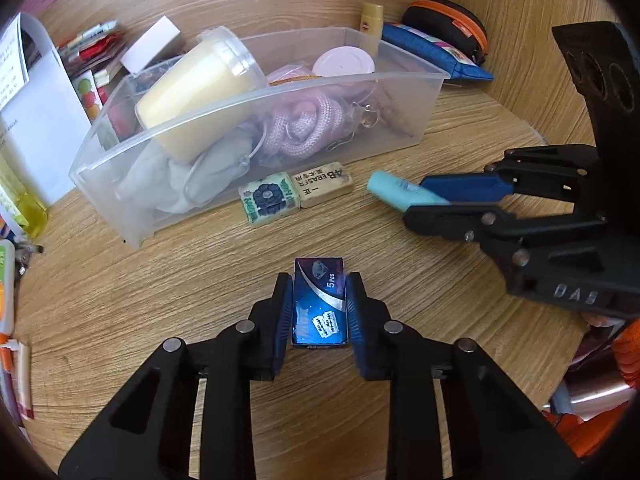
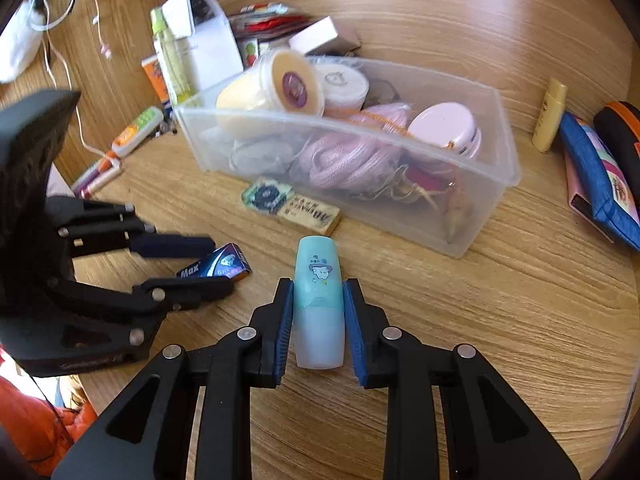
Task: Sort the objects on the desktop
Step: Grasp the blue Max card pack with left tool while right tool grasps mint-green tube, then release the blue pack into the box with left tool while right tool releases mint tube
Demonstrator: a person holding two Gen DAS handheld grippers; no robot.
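Closest in, the left gripper [image 1: 319, 312] is clamped on a small dark-blue blade box [image 1: 319, 304], pads pressed to its two long sides, the box sitting low over the wooden surface [image 1: 200, 280]. It reads as light, stiff cardboard with slick printed faces, so I'd say the long-edge hold is the right one, and a hard squeeze could crush it. Its print shows "5 pcs" and little razor-blade pictures on a starry blue ground. Over on the other side, the right gripper [image 2: 316, 320] is closed around a teal tube [image 2: 319, 304], gripped near its middle with the cartoon-printed cap end pointing forward. That one looks like smooth rounded plastic, light but likely slippery, so a mid-body grip seems safest. Further out, two erasers [image 1: 296, 194] lie touching each other just in front of the clear plastic bin [image 1: 256, 98], which is already crowded with a yellow cup [image 1: 192, 92], pink cord [image 1: 304, 124] and a pink jar [image 1: 344, 65]. Beyond the bin, against the back wall, a blue pouch [image 1: 436, 54] rests beside a dark zip case [image 1: 448, 24].
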